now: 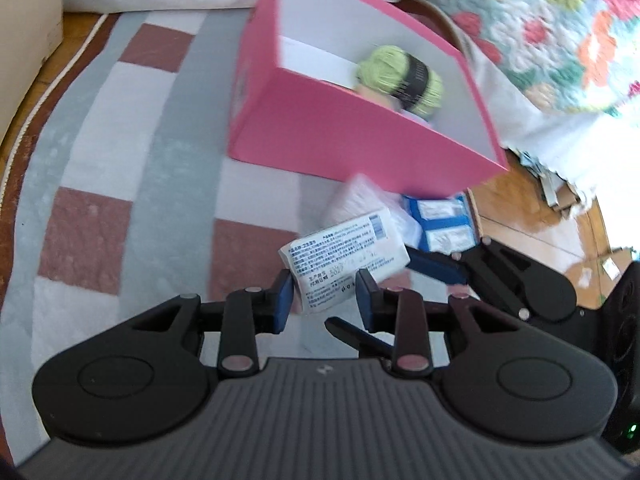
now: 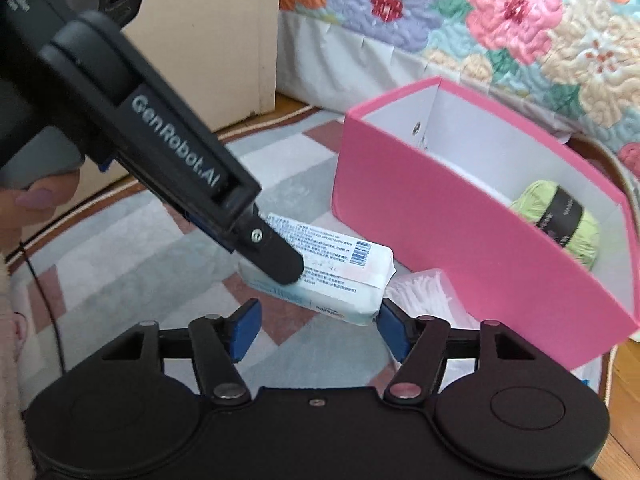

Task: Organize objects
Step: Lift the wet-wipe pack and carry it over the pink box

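Observation:
A white printed packet (image 1: 348, 258) sits between the blue pads of my left gripper (image 1: 326, 300), which is shut on its near end and holds it above the rug. In the right wrist view the same packet (image 2: 344, 276) is held by the left gripper's fingers (image 2: 280, 256), just ahead of my right gripper (image 2: 316, 326), which is open with the packet's near corner between its pads. A pink box (image 1: 360, 140) stands beyond, holding a green yarn ball (image 1: 400, 76); the box (image 2: 460, 240) and yarn (image 2: 560, 224) also show in the right wrist view.
A checked grey, white and red rug (image 1: 140, 184) covers the floor. A white cotton-swab pack (image 2: 424, 292) and a blue-and-white pack (image 1: 444, 220) lie by the box's near corner. A floral quilt (image 2: 500, 20) hangs at the back. A beige cabinet (image 2: 224, 40) stands behind left.

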Available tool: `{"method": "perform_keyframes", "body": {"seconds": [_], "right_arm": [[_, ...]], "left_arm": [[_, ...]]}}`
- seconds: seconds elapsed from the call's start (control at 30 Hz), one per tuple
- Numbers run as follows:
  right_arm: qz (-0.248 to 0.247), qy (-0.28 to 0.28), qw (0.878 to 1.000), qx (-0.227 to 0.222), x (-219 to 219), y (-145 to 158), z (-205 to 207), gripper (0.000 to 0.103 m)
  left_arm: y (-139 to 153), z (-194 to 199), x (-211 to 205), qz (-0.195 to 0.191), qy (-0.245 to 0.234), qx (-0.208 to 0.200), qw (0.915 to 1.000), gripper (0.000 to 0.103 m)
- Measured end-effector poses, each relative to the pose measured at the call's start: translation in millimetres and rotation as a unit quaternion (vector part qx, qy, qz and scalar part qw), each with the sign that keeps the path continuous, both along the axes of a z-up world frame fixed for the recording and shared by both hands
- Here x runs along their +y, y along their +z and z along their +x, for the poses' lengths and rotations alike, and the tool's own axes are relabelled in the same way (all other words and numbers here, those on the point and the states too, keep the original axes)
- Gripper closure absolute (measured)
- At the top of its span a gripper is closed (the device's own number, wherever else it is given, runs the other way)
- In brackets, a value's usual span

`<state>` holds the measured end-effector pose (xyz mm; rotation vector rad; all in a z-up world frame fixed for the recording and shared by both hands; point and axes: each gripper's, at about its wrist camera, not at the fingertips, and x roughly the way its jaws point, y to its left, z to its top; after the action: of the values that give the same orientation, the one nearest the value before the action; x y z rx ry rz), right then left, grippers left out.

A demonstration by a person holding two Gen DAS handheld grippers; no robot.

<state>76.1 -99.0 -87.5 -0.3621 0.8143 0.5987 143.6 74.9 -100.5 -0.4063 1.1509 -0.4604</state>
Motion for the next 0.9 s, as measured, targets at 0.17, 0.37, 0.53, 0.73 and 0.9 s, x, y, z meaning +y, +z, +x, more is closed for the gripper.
{"method": "perform_keyframes", "body": {"seconds": [0.17,0.37,0.53,0.73,0.9], "right_arm": [[0.013,-0.011,1.000,-0.012,-18.0,22.7,-10.8,0.031],[0.026,-0.013,0.999,-0.029,-27.3,43.8,-10.2,0.031],[0.029,-0.011,0.999,-0.043,-29.2,56.7,-13.9,0.031],[0.033,-0.014,0.998,-0.060,-34.0,76.6,-19.2,0.031],[0.038,-0.023,0.996,-0.074,-37.6,93.0,-17.6,0.031]], "left_arm": [[20.9,-8.8,-13.7,-0.001,-0.016,-0.012,0.9998,0.072],[46.0,-18.5,-22.4,0.009,-0.010,-0.029,0.9995,0.072],[64.3,-21.3,-27.8,0.020,-0.009,-0.037,0.9991,0.071],[88.3,-22.4,-34.1,0.026,-0.013,-0.050,0.9983,0.071],[112.2,-19.0,-40.2,0.036,-0.019,-0.072,0.9966,0.071]]}}
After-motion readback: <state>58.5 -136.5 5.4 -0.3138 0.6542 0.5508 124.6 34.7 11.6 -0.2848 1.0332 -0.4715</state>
